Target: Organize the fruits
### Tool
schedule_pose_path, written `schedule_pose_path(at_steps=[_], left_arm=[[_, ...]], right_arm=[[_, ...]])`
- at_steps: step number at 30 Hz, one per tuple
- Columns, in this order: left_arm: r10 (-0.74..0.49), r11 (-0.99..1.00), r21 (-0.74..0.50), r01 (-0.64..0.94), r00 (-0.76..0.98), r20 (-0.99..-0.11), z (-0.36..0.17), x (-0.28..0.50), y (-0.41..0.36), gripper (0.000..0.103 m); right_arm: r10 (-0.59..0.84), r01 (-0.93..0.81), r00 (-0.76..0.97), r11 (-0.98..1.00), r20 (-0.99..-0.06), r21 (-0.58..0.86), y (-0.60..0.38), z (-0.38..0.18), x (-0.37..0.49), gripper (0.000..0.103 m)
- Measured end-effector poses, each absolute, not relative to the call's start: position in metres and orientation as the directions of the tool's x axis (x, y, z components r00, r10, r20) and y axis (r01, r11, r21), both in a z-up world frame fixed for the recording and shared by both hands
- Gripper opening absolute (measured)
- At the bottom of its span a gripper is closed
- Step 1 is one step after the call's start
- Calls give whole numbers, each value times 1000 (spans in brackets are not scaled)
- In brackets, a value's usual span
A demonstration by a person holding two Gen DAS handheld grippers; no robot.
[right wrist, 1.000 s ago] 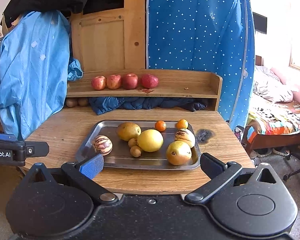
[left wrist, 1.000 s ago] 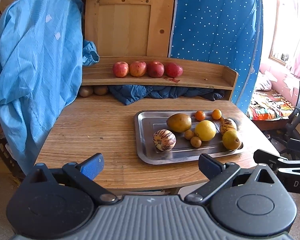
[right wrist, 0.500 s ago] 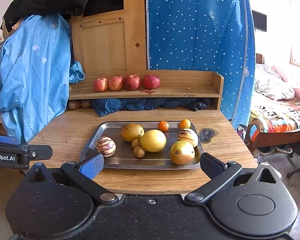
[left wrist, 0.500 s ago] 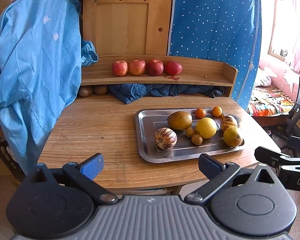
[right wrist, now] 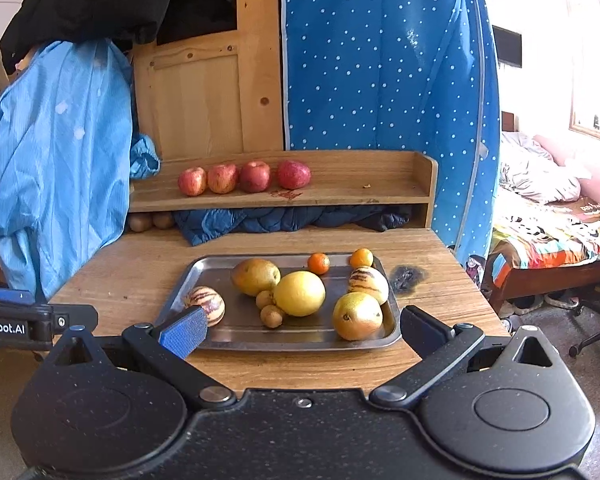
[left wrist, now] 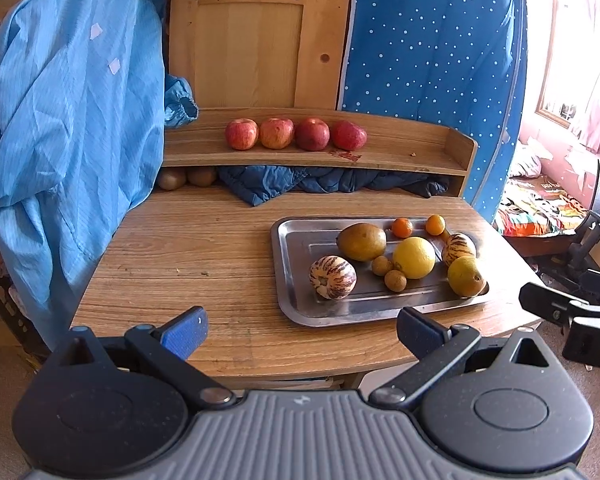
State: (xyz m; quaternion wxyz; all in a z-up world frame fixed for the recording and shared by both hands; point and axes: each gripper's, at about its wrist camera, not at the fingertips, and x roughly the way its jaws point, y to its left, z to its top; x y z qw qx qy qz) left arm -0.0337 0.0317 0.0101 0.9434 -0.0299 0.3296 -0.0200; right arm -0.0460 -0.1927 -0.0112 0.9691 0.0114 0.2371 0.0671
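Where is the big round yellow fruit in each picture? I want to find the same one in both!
Left wrist view: the big yellow fruit sits right of centre, in the middle of the metal tray.
Right wrist view: the big yellow fruit sits near the centre, again in the middle of the tray.
Shared landmark: the row of four red apples on the wooden shelf behind.
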Motion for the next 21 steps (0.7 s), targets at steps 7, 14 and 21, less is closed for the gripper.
schedule_pose_path(at_steps=[7,14,21], left_arm=[[-60,996,-85,9,784,-617,10,-34,34,102],[-54,996,-93,-6,776,-628,8,-34,36,102],[-39,997,-81,-18,759,-650,7,-35,36,102]], right_arm=[[126,-125,878,992,-462,32,-190,-12,-45,102],[118,-114,876,993,-469,37,-191,-14,-44,102],[125,-132,871,991,-476,19,-188,-15,-45,102]])
